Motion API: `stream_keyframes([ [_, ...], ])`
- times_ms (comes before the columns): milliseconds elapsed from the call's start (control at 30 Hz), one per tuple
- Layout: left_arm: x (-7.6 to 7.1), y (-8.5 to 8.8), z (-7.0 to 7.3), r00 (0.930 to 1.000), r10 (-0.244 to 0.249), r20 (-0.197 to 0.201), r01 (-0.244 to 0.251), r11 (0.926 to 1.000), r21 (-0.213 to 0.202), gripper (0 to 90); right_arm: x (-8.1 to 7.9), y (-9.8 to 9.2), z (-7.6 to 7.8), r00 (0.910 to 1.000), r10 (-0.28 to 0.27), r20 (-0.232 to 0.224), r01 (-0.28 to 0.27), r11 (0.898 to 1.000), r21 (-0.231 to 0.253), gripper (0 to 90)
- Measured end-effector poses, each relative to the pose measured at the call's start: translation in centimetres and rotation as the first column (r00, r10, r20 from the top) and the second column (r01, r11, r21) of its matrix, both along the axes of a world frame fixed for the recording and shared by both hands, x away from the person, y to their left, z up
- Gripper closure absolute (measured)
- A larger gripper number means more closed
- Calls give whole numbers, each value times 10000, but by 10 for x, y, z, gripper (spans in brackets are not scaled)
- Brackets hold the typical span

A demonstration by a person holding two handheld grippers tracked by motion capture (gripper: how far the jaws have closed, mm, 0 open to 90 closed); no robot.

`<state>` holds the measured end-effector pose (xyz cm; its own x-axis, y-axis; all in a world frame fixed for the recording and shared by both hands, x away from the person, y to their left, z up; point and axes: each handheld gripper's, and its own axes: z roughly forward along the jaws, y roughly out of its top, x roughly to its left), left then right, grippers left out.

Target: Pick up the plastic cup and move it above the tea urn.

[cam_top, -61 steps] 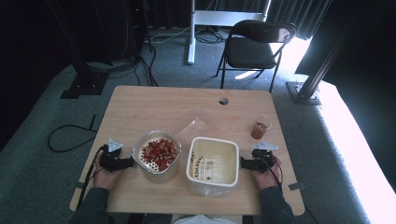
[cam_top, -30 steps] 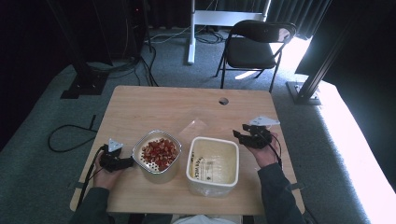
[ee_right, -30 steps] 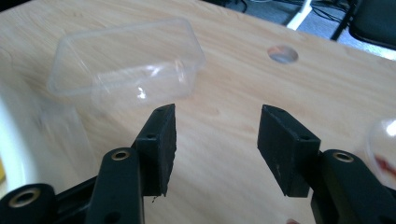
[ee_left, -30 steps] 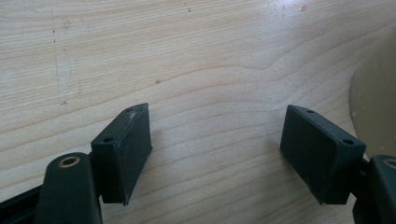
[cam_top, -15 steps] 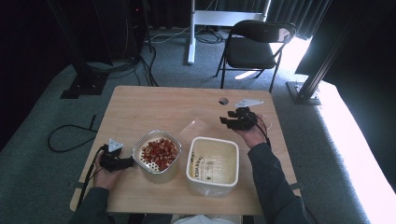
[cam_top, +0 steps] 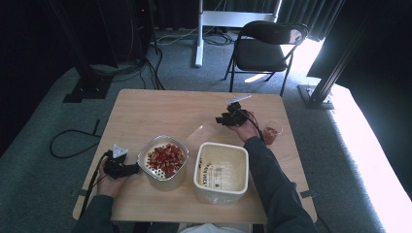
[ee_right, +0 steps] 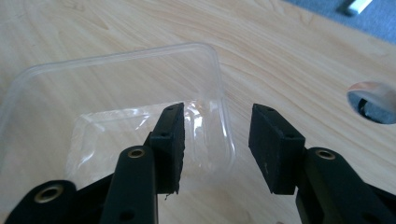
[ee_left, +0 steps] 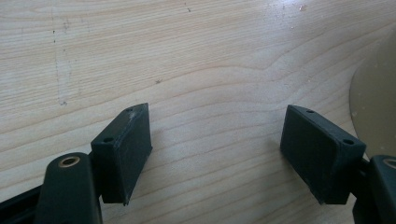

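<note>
Straddling the near rim of the clear lid (ee_right: 140, 107) lying flat mid-bench (cam_top: 145, 111), right claw (ee_right: 215, 140) half open, closing, gripping nothing yet; left claw (ee_left: 219, 154) idling wide open, empty, farther off.

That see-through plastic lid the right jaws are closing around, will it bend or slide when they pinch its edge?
The clear lid looks thin and light, so it would probably flex. It lies flat on the smooth wooden table, so a nudge may slide it. The right gripper has just been closing, its jaws astride the rim, not yet pressing.
</note>
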<state>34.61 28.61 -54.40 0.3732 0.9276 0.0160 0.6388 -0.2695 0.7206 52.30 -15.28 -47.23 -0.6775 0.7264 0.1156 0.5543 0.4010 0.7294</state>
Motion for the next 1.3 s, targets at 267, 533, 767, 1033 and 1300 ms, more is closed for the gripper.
stream_keyframes([
  [267,0,0,0,10000,5,0,-5,10000,-2,254,10,12,-21,9972,97,-745,-129,9990,-420,620],
  [533,0,0,0,10000,0,3,0,10000,-9,254,8,0,-24,9931,-125,-1165,74,9990,-446,808],
  [767,0,0,0,10000,6,-2,-6,10000,-2,254,-5,-17,-13,9924,-521,-1117,581,9970,511,842],
  [1033,0,0,0,10000,4,-1,-4,10000,-2,254,-18,-44,17,9883,-1483,-364,1508,9854,787,852],
  [1300,0,0,0,10000,-6,-3,6,10000,5,254,-27,-75,41,9766,-2151,-78,2148,9714,1010,851],
])
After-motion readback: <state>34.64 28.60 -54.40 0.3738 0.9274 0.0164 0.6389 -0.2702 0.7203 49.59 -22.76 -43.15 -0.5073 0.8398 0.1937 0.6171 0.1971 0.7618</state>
